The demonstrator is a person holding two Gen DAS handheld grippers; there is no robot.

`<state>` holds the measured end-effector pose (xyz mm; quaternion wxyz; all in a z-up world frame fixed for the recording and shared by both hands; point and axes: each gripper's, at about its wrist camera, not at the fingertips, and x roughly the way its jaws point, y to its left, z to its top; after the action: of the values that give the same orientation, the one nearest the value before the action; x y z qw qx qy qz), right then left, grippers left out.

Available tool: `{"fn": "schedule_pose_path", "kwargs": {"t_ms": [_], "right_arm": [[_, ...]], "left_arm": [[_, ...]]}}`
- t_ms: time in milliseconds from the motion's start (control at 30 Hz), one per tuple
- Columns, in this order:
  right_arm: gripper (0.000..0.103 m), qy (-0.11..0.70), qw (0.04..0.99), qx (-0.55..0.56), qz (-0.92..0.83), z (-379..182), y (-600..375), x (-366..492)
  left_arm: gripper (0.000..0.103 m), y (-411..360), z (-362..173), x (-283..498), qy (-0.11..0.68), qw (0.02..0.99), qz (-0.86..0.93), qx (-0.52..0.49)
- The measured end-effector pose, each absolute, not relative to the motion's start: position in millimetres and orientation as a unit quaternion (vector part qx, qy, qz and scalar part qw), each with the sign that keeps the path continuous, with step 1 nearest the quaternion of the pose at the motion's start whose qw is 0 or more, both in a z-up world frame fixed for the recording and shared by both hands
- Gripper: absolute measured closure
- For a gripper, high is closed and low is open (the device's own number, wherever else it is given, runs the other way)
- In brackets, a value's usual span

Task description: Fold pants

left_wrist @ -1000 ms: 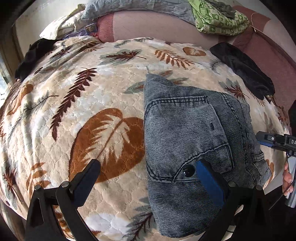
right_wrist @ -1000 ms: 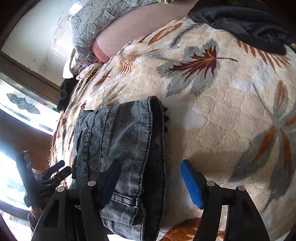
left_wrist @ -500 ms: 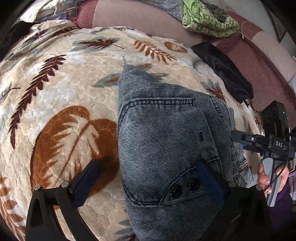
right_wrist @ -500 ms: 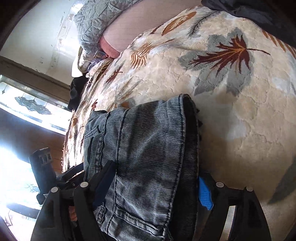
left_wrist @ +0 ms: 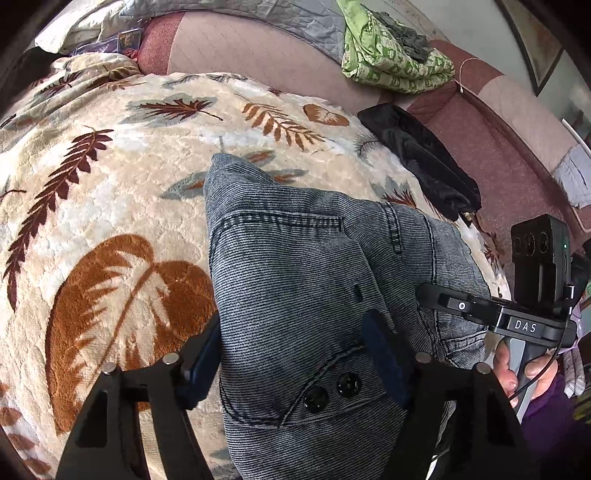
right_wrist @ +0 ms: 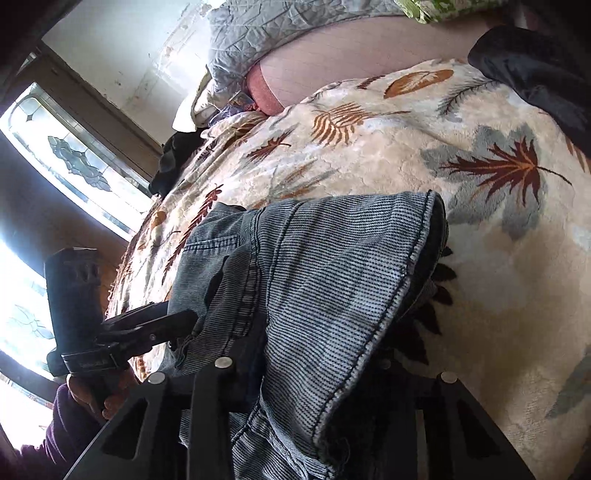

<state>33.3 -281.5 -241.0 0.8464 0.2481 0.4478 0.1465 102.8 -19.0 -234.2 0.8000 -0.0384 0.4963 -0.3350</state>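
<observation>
cream plush blanket (left_wrist: 110,177): it covers the bed and carries brown, rust and grey leaf prints; all the other things lie on it or at its edge.
pink mattress edge (left_wrist: 258,48): it shows behind the blanket, with a grey quilt (left_wrist: 236,11) on top of it.
pants (left_wrist: 295,280): grey-blue ribbed denim, folded into a thick bundle, lying on the blanket near its front edge; a pocket seam and two dark buttons (left_wrist: 332,391) face up in the left wrist view.
black garment (left_wrist: 424,162): crumpled, on the far right part of the blanket, apart from the pants.
green patterned cloth (left_wrist: 391,55): folded, on the mattress behind the black garment.
left tongs (left_wrist: 295,354): the two fingers stand on both sides of the near end of the pants; the jaws have just been closing, with the denim between them, and both pads touch the cloth, so they are grasping the pants.
right tongs (right_wrist: 314,373): the jaws have just been closing and are clenched on the hem side of the pants; the folded denim fills the gap and hides the right pad.
hand (left_wrist: 524,373): it holds the grey handle of the right tongs, at the right edge of the left wrist view.
</observation>
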Motion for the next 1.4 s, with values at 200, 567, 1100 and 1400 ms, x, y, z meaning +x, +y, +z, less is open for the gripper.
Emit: {"fn": "schedule_pose_path", "kwargs": {"t_ms": [200,567,1100,1400], "right_arm": [[0.068,0.406,0.865,0.248,0.159,-217.9,-275.3,27.7],[0.07,0.337,0.891,0.254,0.169,-185.9,-266.4,70.1],[0.038,0.444,0.855,0.259,0.067,-250.9,-287.5,166.1],[0.037,0.306,0.928,0.21,0.034,-162.9,-296.2,60.1]], "left_arm": [[0.054,-20.7,-218.6,96.2,0.472,0.817,-0.331,-0.027],[0.055,-26.6,-166.5,135.5,0.421,0.856,-0.3,-0.007],[0.038,-42.8,-224.0,199.8,0.458,0.874,-0.128,0.096],[0.02,-28.3,-136.8,103.5,0.356,0.926,-0.069,0.107]]}}
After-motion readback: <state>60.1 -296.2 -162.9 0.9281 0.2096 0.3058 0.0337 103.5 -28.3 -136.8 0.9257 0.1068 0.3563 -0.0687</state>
